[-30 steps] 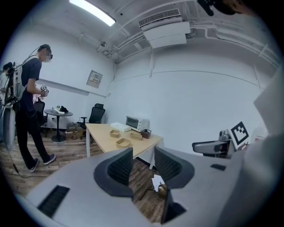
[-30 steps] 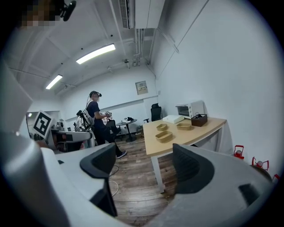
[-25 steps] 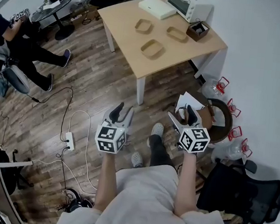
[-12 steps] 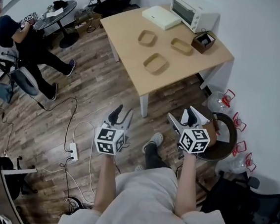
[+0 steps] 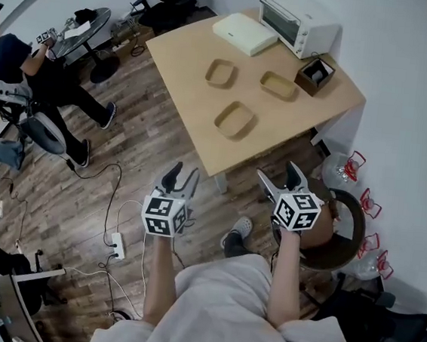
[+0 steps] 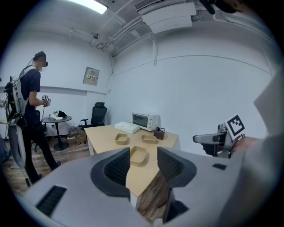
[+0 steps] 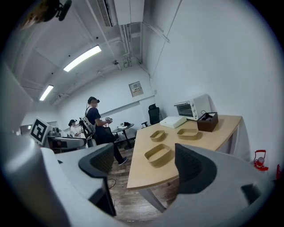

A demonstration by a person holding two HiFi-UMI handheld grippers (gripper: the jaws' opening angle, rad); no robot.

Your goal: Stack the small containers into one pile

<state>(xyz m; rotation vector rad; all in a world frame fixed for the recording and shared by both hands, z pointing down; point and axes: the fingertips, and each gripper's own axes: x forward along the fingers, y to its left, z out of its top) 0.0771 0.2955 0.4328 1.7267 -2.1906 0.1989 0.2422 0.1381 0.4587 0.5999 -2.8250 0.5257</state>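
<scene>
Two empty grippers: left gripper (image 5: 184,173) just widening, right gripper (image 5: 278,174) spread wide.

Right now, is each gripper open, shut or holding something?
Left gripper: open, jaws have just been opening, nothing between them.
Right gripper: open, empty.

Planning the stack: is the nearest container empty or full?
Empty. The nearest container shows only its bare floor inside, in head and right gripper views.
</scene>
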